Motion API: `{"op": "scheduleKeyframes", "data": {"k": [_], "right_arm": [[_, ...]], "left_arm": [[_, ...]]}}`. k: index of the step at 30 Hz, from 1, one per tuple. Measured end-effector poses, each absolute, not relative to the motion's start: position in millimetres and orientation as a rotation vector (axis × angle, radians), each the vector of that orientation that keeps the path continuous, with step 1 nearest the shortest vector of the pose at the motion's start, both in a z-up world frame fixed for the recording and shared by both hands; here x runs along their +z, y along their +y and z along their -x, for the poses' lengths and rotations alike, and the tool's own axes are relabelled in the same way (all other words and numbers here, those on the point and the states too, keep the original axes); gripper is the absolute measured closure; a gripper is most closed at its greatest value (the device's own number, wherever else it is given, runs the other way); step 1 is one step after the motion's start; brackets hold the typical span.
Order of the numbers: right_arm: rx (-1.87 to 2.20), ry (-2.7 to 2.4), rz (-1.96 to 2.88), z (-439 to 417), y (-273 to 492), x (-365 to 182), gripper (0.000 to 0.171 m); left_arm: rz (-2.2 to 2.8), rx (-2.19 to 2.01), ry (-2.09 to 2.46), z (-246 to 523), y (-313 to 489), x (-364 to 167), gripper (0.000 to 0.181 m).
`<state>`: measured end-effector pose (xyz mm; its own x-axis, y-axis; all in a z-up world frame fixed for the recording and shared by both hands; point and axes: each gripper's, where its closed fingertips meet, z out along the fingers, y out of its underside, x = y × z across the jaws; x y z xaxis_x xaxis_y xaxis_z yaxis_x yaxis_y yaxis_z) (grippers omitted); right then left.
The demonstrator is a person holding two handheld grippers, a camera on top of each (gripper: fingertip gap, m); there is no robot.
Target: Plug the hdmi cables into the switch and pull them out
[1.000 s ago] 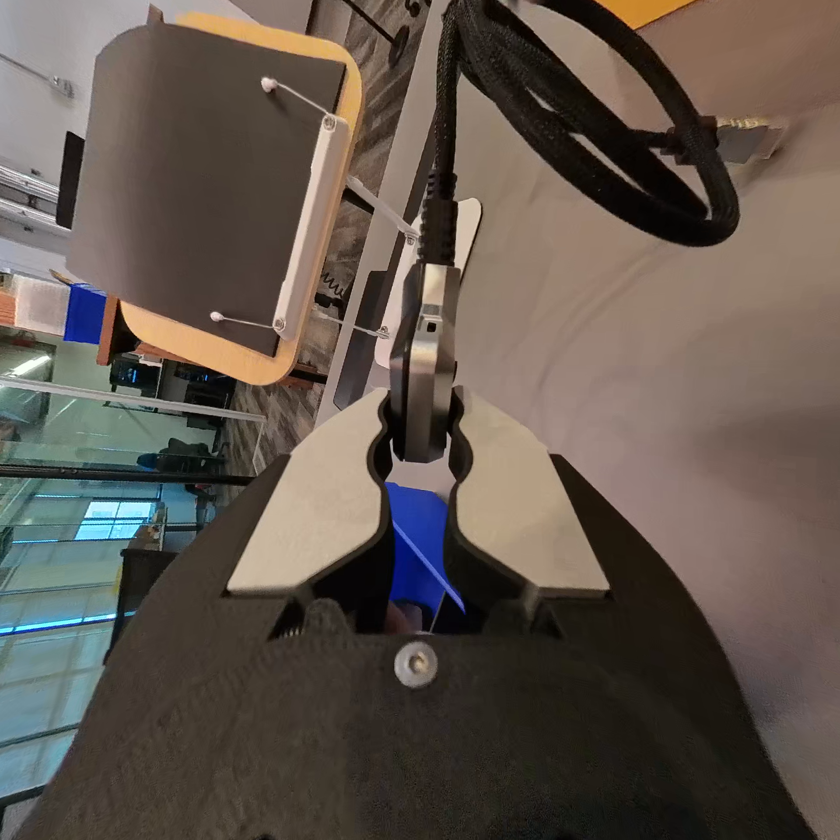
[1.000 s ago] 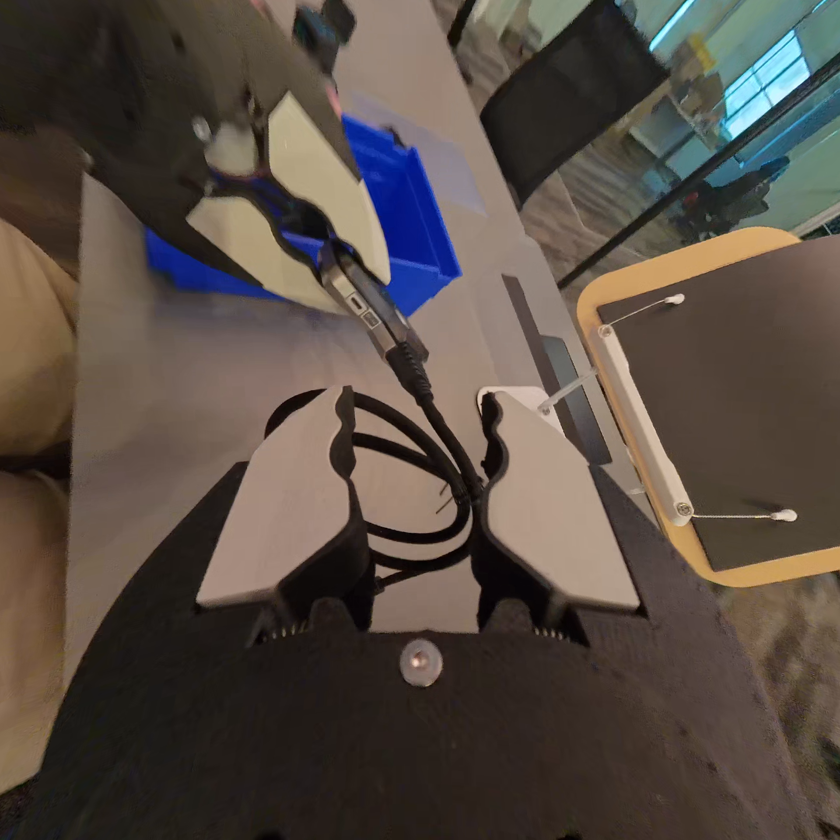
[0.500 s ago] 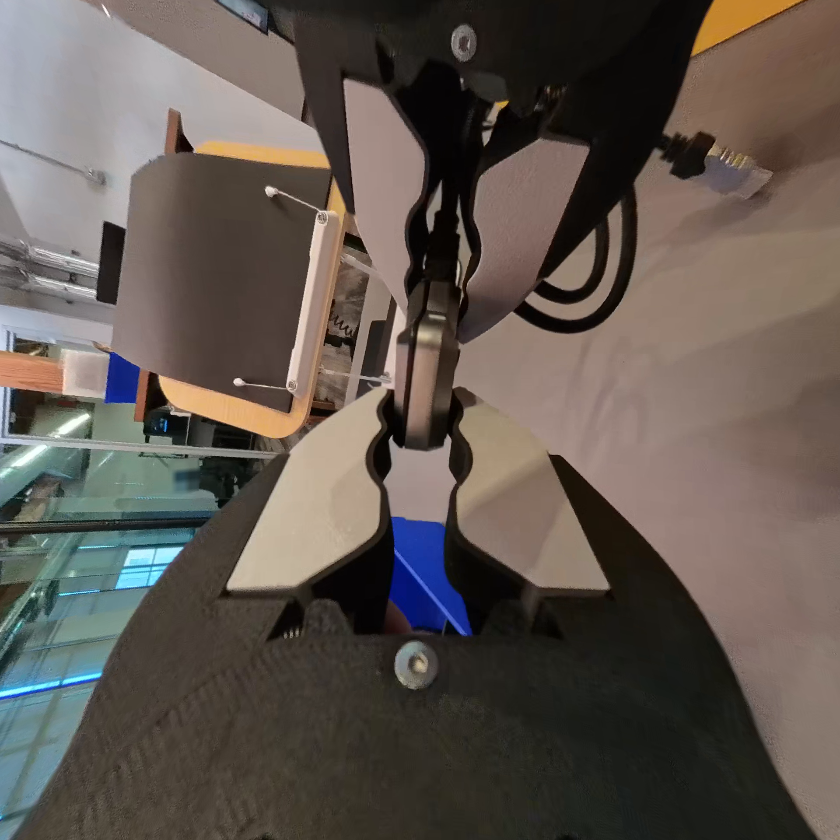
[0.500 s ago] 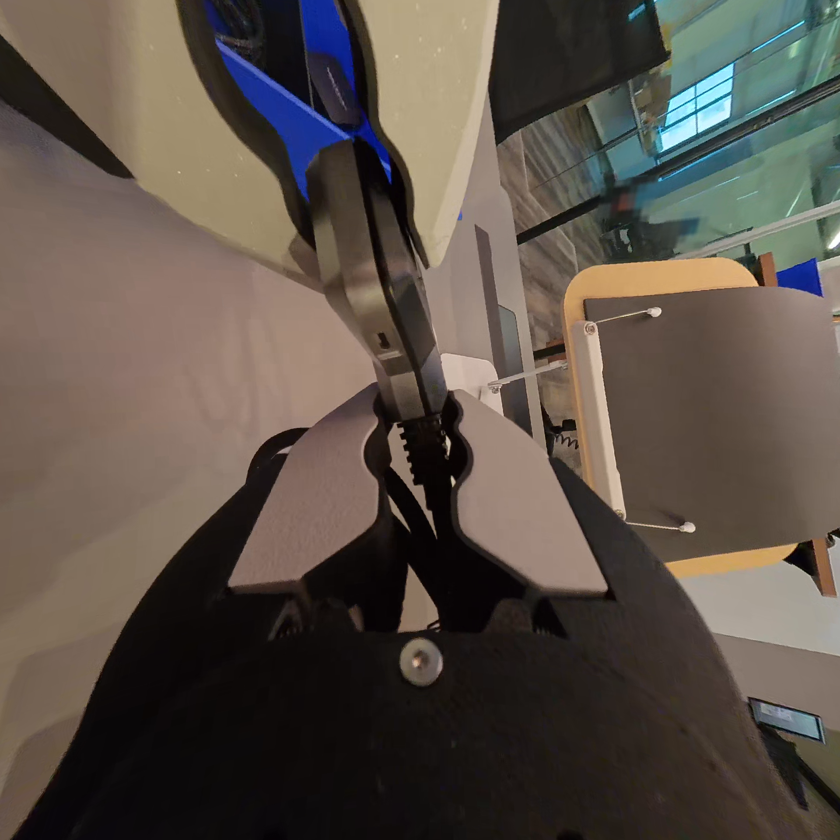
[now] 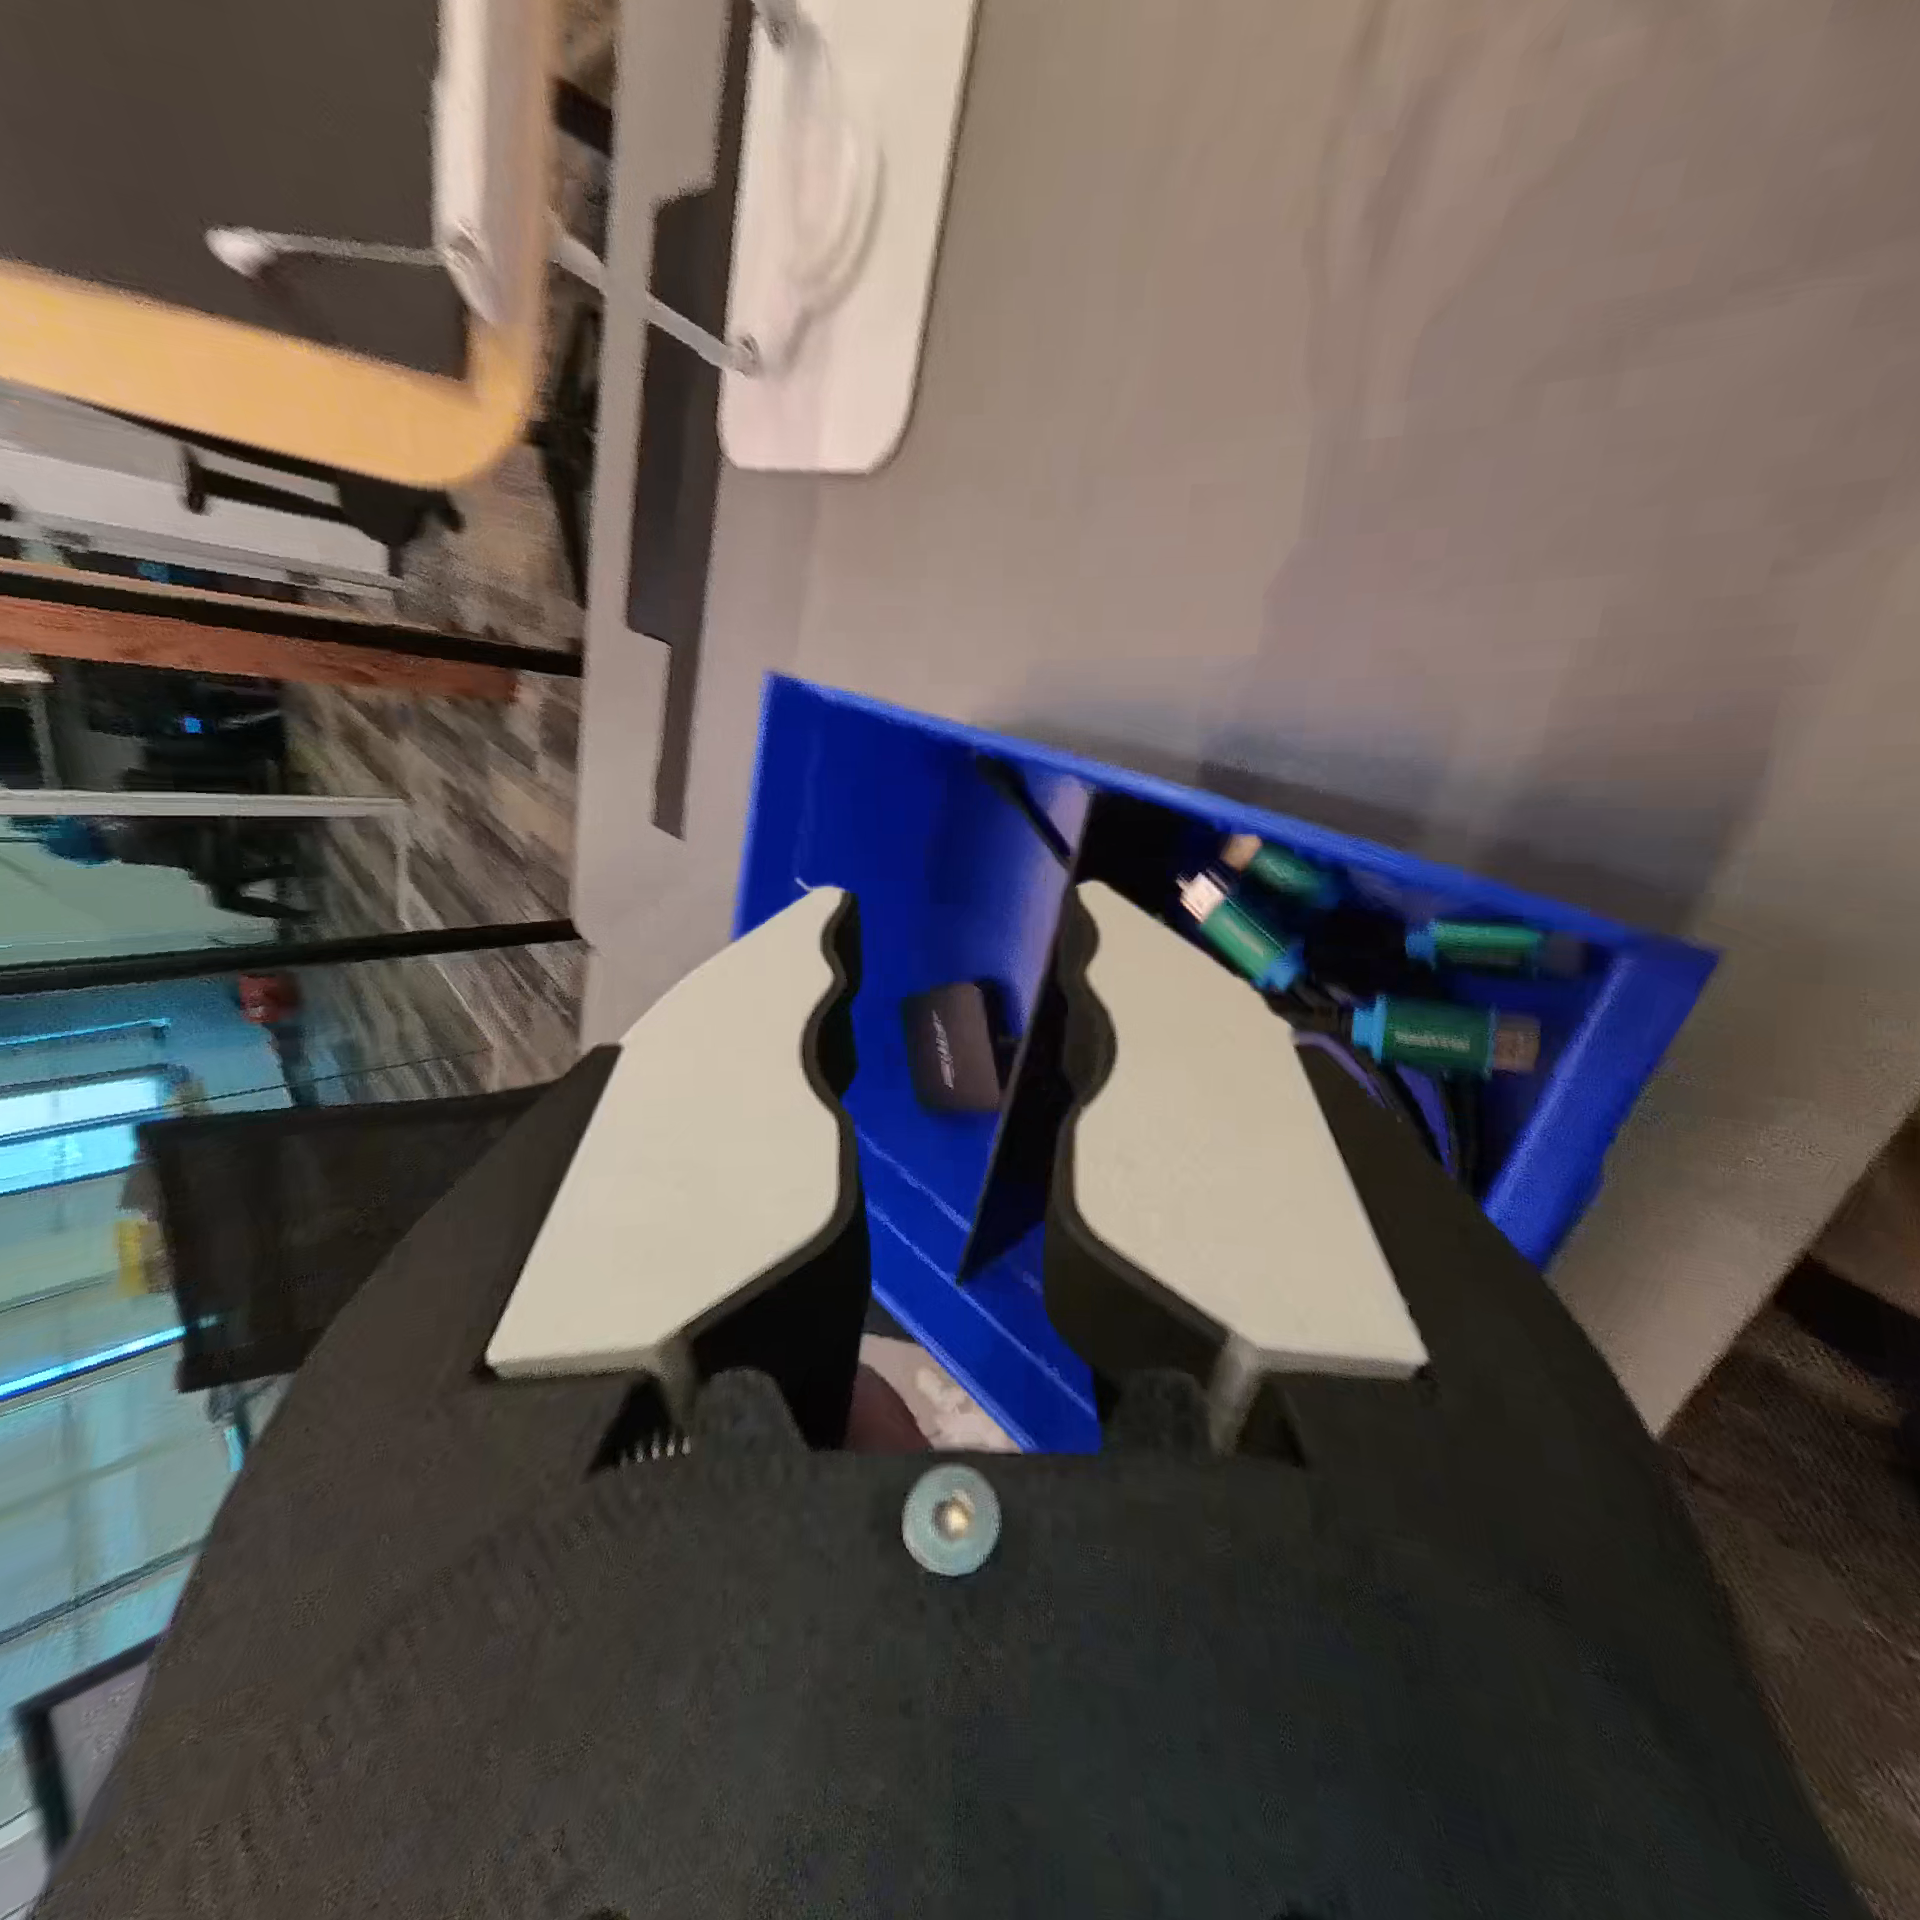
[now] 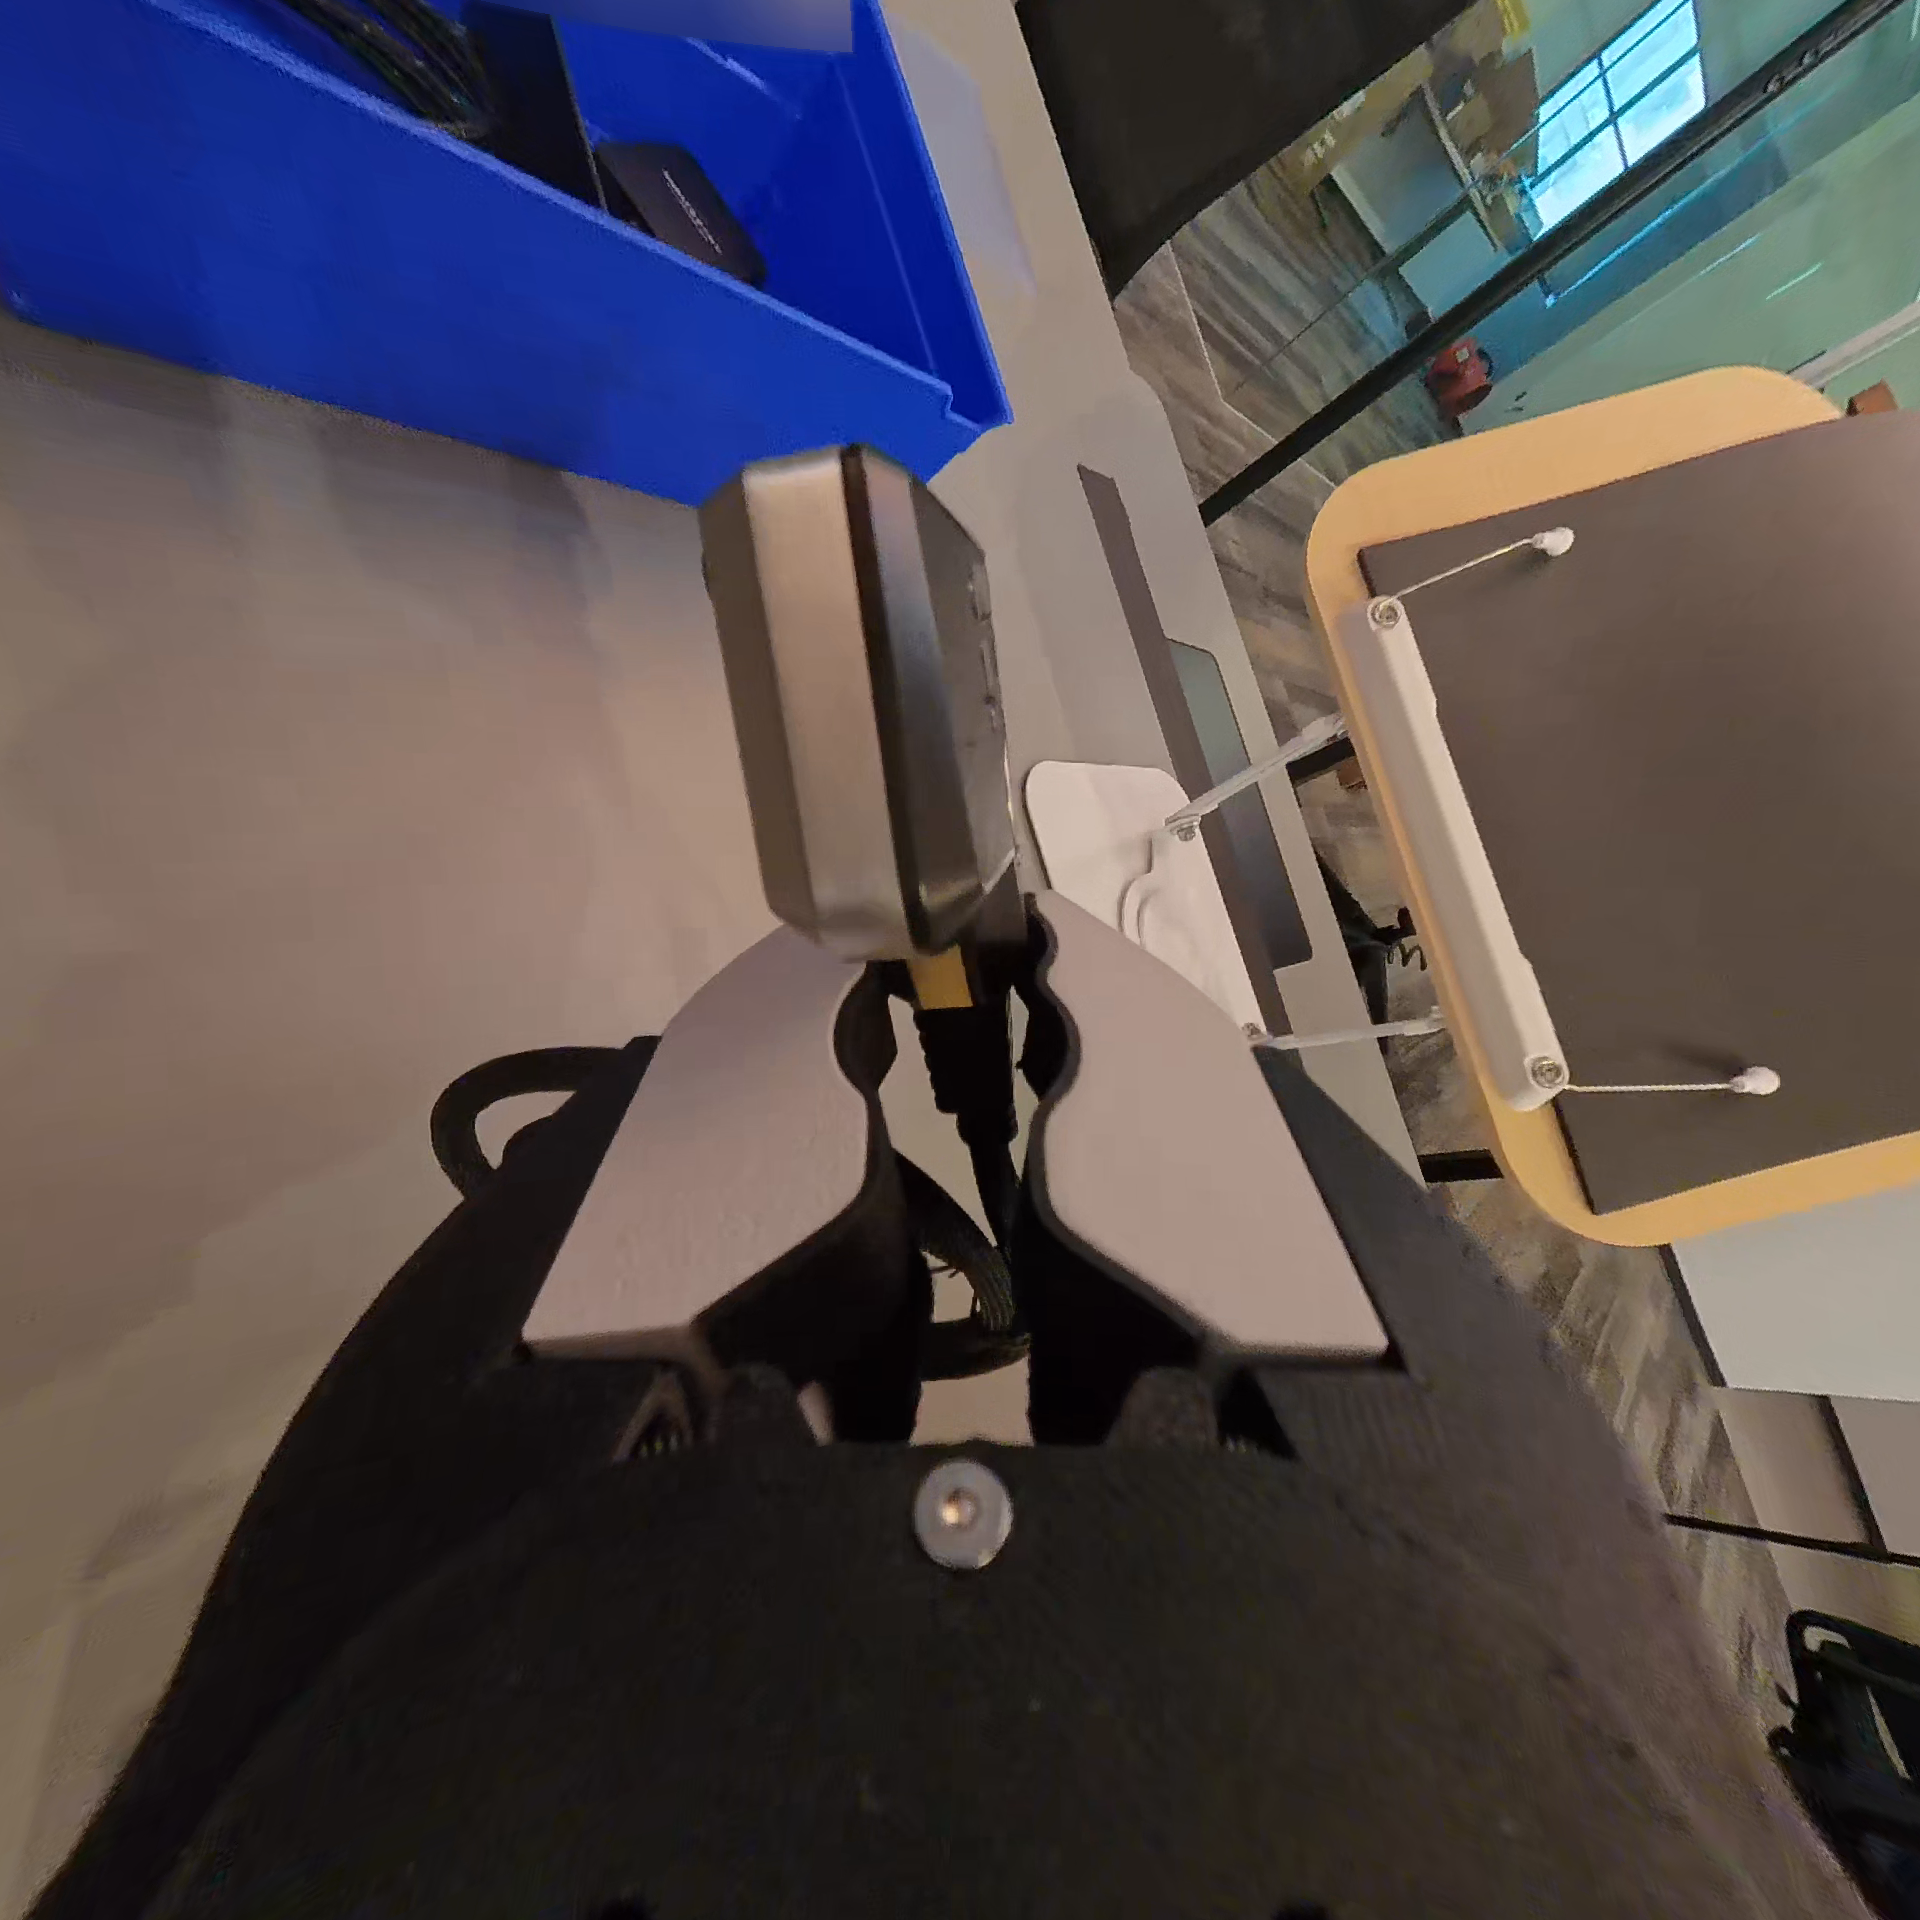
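Gripping the black HDMI cable (image 6: 961,1081) just below the upright switch (image 6: 862,707), the right hand-held gripper (image 6: 956,997) carries both, while the left hand-held gripper (image 5: 961,997) gapes empty toward the blue bin (image 5: 1558,1122).

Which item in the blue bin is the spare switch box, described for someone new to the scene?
Find the blue bin on the grey table. A dark divider splits it. The small black box lies alone in the left compartment; the right one holds green-ended cables.
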<state>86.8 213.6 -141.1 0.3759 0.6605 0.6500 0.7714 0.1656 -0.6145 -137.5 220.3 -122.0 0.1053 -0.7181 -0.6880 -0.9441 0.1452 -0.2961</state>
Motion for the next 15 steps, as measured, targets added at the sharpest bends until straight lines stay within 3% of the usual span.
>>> {"op": "scheduleKeyframes", "data": {"k": [7, 15], "right_arm": [[-0.103, -1.315, 1.571, -93, 217, -148, 0.151], [-0.1, -1.34, 1.581, -90, 217, -157, 0.152]], "left_arm": [[1.837, 0.309, 1.808, 183, 196, -211, 0.146], [1.859, 0.236, 1.663, 169, 208, -226, 0.15]]}}
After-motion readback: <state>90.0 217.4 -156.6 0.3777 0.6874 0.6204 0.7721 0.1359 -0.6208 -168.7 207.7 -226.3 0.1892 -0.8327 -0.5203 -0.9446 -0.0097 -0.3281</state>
